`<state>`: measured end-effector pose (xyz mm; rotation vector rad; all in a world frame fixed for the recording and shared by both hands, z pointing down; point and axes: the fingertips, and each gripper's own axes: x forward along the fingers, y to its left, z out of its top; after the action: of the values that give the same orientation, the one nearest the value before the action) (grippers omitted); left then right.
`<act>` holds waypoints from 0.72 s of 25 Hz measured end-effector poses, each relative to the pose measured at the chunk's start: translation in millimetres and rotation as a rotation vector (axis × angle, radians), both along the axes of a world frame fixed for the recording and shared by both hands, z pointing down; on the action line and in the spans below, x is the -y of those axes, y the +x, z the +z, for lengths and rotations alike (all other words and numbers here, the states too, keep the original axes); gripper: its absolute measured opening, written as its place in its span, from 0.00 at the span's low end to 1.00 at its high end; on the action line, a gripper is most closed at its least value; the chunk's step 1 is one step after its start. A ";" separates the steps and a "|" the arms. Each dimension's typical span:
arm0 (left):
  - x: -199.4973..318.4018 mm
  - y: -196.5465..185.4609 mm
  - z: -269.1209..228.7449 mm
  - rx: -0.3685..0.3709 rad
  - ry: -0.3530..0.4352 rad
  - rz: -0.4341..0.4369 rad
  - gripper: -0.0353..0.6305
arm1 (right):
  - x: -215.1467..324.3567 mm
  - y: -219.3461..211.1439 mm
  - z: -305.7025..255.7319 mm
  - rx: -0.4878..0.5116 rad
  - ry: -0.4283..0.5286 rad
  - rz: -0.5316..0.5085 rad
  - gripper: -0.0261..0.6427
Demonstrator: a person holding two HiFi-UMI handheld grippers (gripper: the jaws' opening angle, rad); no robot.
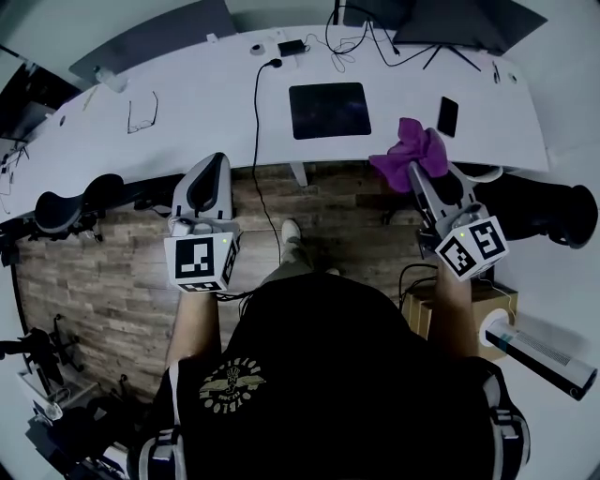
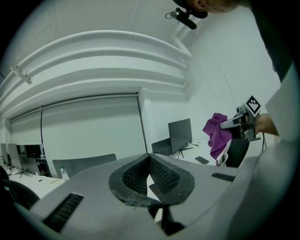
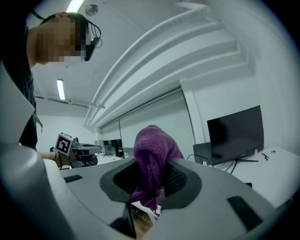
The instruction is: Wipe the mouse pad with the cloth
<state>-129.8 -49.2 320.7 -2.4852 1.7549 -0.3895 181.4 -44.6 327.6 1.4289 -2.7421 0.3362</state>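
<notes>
The dark square mouse pad [image 1: 329,110] lies flat on the white desk [image 1: 206,103], near its front edge. A purple cloth [image 1: 410,152] bunches up in my right gripper [image 1: 424,172], which is shut on it and held off the desk's front edge, right of the pad. In the right gripper view the cloth [image 3: 151,164] hangs between the jaws. My left gripper [image 1: 210,183] hovers over the floor left of the pad, shut with nothing in it; its jaws [image 2: 149,174] meet in the left gripper view, where the cloth [image 2: 216,132] shows far right.
A black phone [image 1: 448,116] lies right of the pad. A cable [image 1: 256,122] runs down the desk to the floor. Glasses [image 1: 142,114] sit at the left. Monitors [image 1: 450,21] stand at the back. Chairs [image 1: 70,208] flank me; a cardboard box [image 1: 483,309] is at my right.
</notes>
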 end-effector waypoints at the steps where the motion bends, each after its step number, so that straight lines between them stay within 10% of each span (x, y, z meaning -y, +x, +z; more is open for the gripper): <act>1: 8.7 -0.6 1.6 0.000 -0.007 0.009 0.06 | 7.3 -1.6 0.0 0.000 -0.001 0.005 0.20; 18: 145.2 -28.8 -0.1 -0.046 0.002 0.147 0.06 | 120.0 -57.9 -12.1 -0.019 -0.019 0.068 0.20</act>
<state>-158.6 -194.4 320.6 -2.6208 1.5728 -0.3214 123.4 -164.6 315.5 1.5153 -2.6733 0.3480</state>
